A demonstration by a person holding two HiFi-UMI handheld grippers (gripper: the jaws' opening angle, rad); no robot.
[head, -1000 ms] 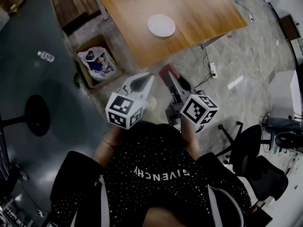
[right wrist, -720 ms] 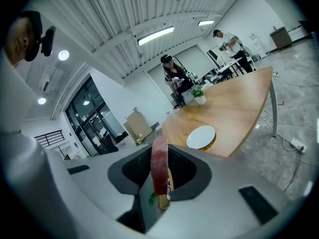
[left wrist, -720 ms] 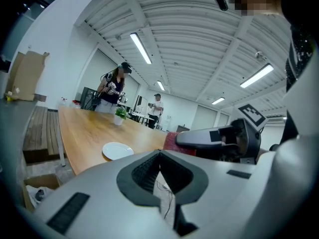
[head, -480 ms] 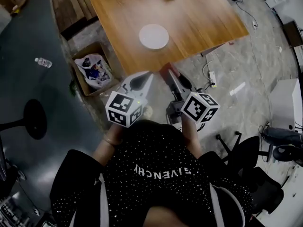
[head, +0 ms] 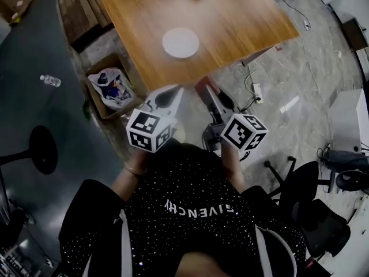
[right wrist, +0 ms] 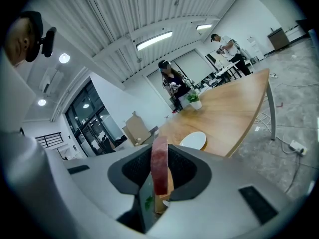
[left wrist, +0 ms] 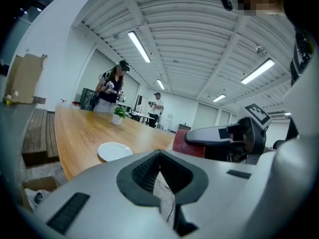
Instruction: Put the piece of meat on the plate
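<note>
The white plate (head: 180, 42) lies on the wooden table (head: 242, 16), near its front edge; it also shows in the left gripper view as plate (left wrist: 114, 151) and in the right gripper view as plate (right wrist: 193, 140). My right gripper (head: 203, 88) is shut on the piece of meat (head: 206, 89), a dark red slab standing on edge between the pads, meat (right wrist: 159, 166). It hangs over the floor just short of the table edge. My left gripper (head: 171, 91) is beside it on the left, shut with nothing in it, its tips meeting at left gripper (left wrist: 159, 153).
A cardboard box (head: 109, 85) with bags stands on the floor left of the table. A power strip (head: 258, 88) and cables lie to the right, with office chairs (head: 305, 195) behind. A small potted plant (left wrist: 118, 114) is on the far end of the table, where two people stand.
The table edge and plate have come closer in the head view; both grippers have been carried together toward the table, the meat still held in the right one.
</note>
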